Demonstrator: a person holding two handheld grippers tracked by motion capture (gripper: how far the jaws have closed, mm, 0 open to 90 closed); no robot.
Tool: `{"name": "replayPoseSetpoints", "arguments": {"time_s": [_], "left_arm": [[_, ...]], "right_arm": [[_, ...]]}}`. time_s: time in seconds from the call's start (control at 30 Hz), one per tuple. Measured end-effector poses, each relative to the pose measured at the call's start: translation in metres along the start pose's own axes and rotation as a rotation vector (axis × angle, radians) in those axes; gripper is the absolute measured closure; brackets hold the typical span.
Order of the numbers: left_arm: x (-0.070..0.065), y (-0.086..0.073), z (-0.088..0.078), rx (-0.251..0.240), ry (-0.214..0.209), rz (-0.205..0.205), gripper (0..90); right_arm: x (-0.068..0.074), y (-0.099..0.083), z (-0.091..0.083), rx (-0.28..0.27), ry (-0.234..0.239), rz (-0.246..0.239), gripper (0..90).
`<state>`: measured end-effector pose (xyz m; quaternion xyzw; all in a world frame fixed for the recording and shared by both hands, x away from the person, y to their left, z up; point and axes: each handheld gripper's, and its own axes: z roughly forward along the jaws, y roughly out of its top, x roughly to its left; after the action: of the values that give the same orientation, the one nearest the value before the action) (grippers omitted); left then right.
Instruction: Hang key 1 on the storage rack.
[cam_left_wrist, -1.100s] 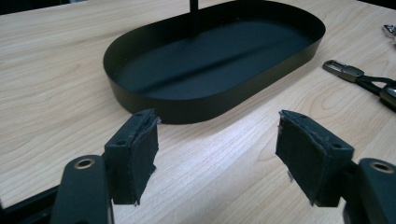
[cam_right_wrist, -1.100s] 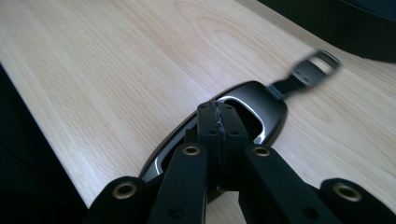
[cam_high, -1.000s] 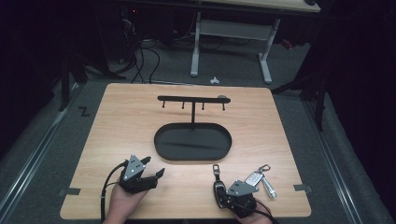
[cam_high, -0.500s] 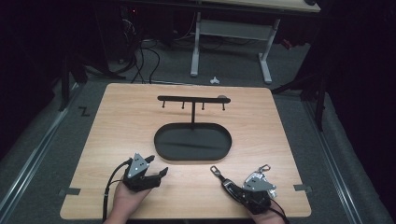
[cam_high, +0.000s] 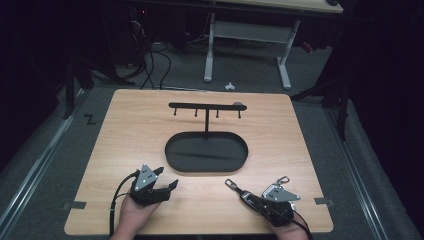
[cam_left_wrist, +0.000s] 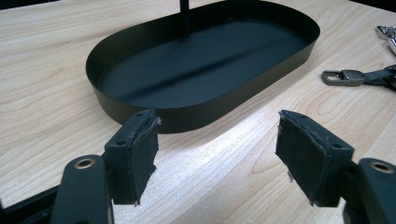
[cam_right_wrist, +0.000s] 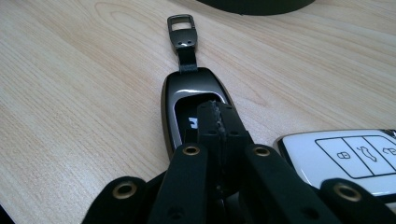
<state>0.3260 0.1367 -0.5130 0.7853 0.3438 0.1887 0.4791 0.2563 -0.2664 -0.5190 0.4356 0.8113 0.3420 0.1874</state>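
A black key fob (cam_right_wrist: 194, 98) with a strap and metal clasp (cam_right_wrist: 181, 29) lies flat on the wooden table (cam_high: 125, 135). My right gripper (cam_right_wrist: 217, 116) is shut, its pads pressed together and resting on top of the fob. In the high view the fob (cam_high: 246, 196) lies diagonally in front of the right gripper (cam_high: 256, 201), near the table's front edge. A white key fob (cam_right_wrist: 348, 151) lies just to its right. My left gripper (cam_left_wrist: 219, 140) stands open with nothing between its pads, facing the black oval tray (cam_left_wrist: 140, 112). In the high view the left gripper (cam_high: 167, 178) is at the front left.
The oval tray (cam_high: 170, 152) carries a post with a crossbar of hooks (cam_high: 206, 106) at the table's middle. The black fob's clasp (cam_left_wrist: 343, 77) lies to the tray's right. Beyond the far edge stand a desk frame (cam_high: 247, 32) and cables on the floor.
My right gripper has shifted to the right along the front edge. The black fob under it has swung from pointing straight away to pointing up and left. The left gripper has stayed put.
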Motion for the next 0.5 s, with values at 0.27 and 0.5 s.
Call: {"name": "replayPoseSetpoints", "arguments": {"time_s": [0.27, 0.5], "left_arm": [[0.001, -0.001, -0.003, 0.003, 0.003, -0.008, 30.1], [0.003, -0.004, -0.008, -0.003, 0.011, -0.013, 30.1]], "right_arm": [[0.003, 0.005, -0.003, -0.024, 0.009, -0.009, 89.6], [0.008, 0.011, -0.004, -0.044, 0.011, -0.021, 88.2]]}}
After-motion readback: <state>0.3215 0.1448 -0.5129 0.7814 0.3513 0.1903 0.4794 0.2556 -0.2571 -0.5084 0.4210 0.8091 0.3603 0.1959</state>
